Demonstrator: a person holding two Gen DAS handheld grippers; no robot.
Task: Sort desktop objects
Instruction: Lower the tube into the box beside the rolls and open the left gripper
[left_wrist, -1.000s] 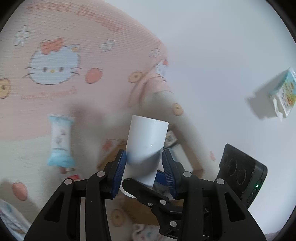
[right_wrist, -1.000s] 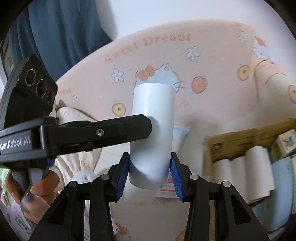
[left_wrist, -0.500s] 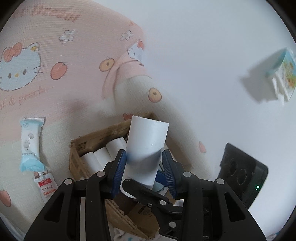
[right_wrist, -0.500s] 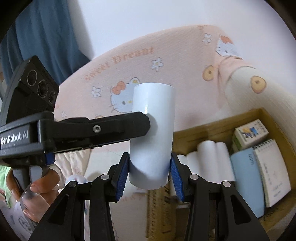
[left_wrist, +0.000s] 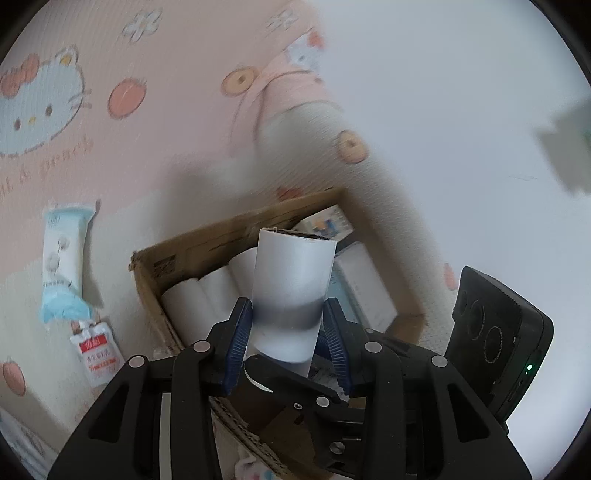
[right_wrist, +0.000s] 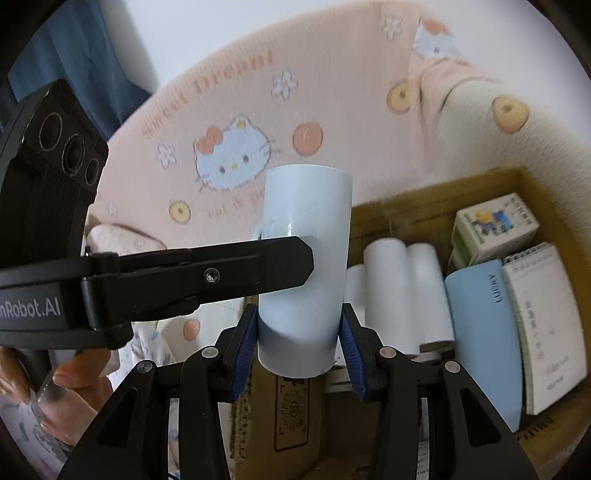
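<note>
A white paper roll (left_wrist: 291, 291) stands upright, held by both grippers at once. My left gripper (left_wrist: 288, 332) is shut on its lower part; it also shows in the right wrist view (right_wrist: 304, 258). My right gripper (right_wrist: 299, 339) is shut on the roll's base, and the left gripper's finger (right_wrist: 221, 275) presses its side from the left. The roll hangs above the near left part of a brown cardboard box (left_wrist: 207, 240) (right_wrist: 424, 195) that holds white rolls (right_wrist: 402, 291), a small printed carton (right_wrist: 495, 225), a blue case (right_wrist: 484, 328) and a notepad (right_wrist: 546, 332).
A pink Hello Kitty cloth (left_wrist: 110, 110) covers the table. A blue-white sachet (left_wrist: 62, 258) and a small red-white pouch (left_wrist: 98, 352) lie left of the box. A white wall (left_wrist: 461, 110) is behind. The person's hand (right_wrist: 62, 391) grips the left tool.
Both grippers have carried the roll toward the box, which has come closer and larger in both views. The roll now hangs over the box's near left corner.
</note>
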